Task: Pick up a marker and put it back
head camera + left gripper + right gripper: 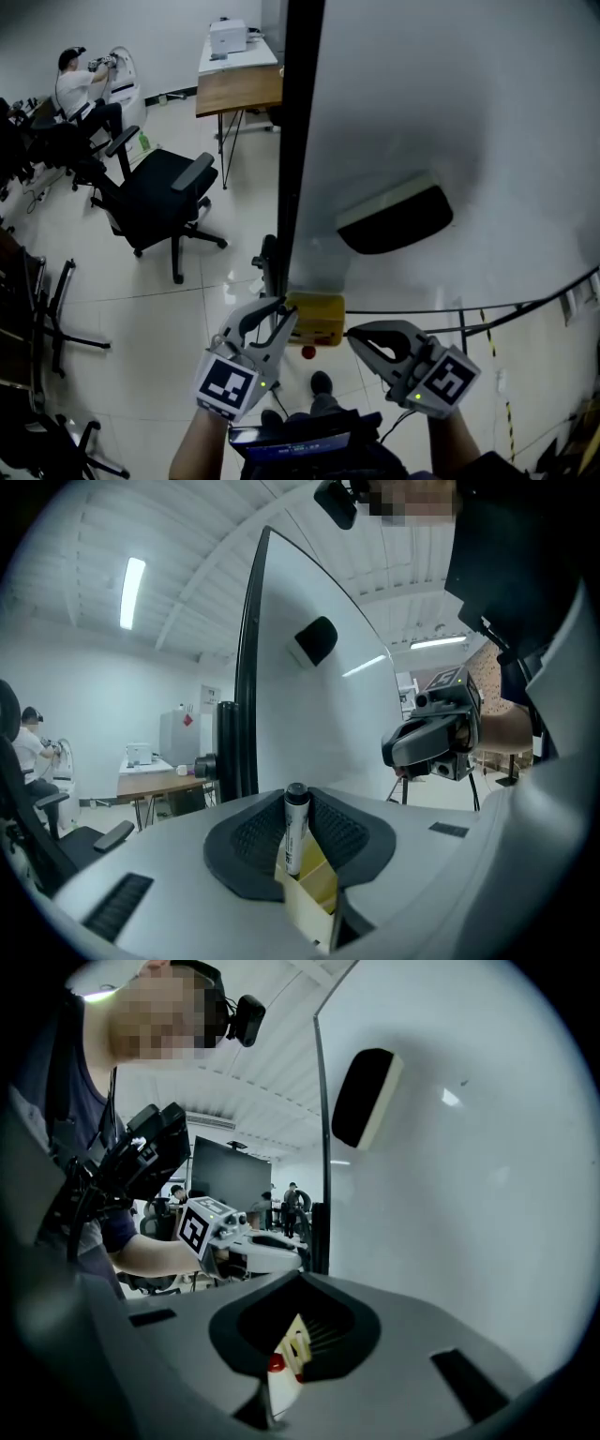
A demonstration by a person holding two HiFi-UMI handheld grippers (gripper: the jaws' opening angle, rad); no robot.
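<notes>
Apparently the left gripper (298,808) clamps the upright marker (295,834).

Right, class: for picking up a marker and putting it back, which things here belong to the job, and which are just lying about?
Job: black-capped marker, held in the left gripper; yellow holder box; right gripper.
Lying about: eraser on the whiteboard; office chair; desk.
</notes>
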